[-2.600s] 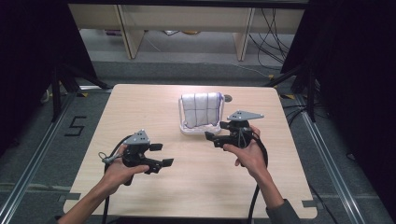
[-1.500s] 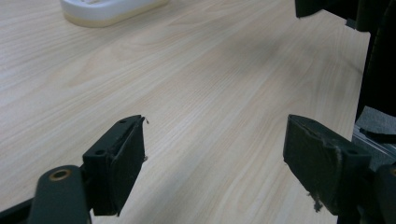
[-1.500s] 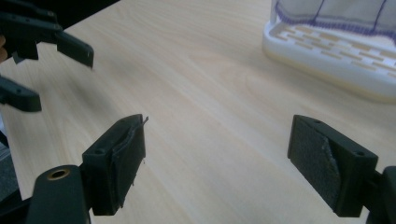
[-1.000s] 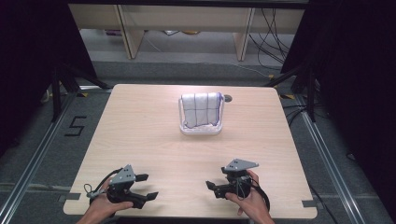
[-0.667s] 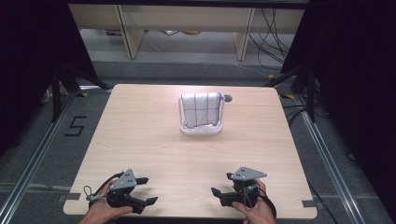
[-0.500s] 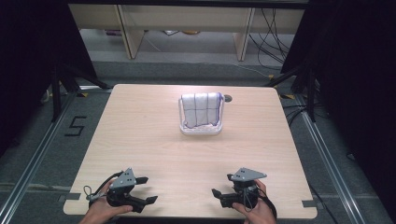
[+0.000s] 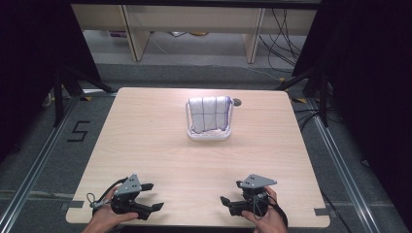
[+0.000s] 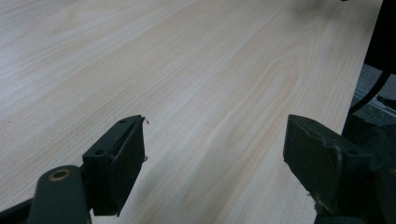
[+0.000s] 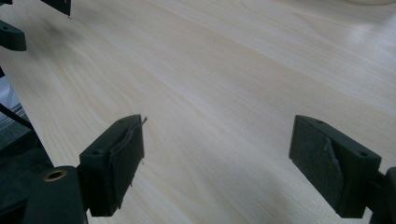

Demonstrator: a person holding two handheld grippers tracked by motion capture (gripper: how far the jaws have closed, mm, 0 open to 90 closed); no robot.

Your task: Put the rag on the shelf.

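**A recording bay in a lab or workshop**

A staged test space is suggested rather than a home. A bare, pale wooden table [image 7: 160, 141] is set on a grey floor [image 7: 43, 160], framed by metal rails [image 7: 29, 170] along both sides. A taped number "5" [image 7: 78, 131] is marked on the floor to the left. Black curtains [image 7: 29, 58] are hung at either side, and stand legs [image 7: 63, 87] are seen beneath them. Loose cables [image 7: 284, 36] are trailed across the floor beyond the table, where plain wooden furniture legs [image 7: 133, 31] are also seen.
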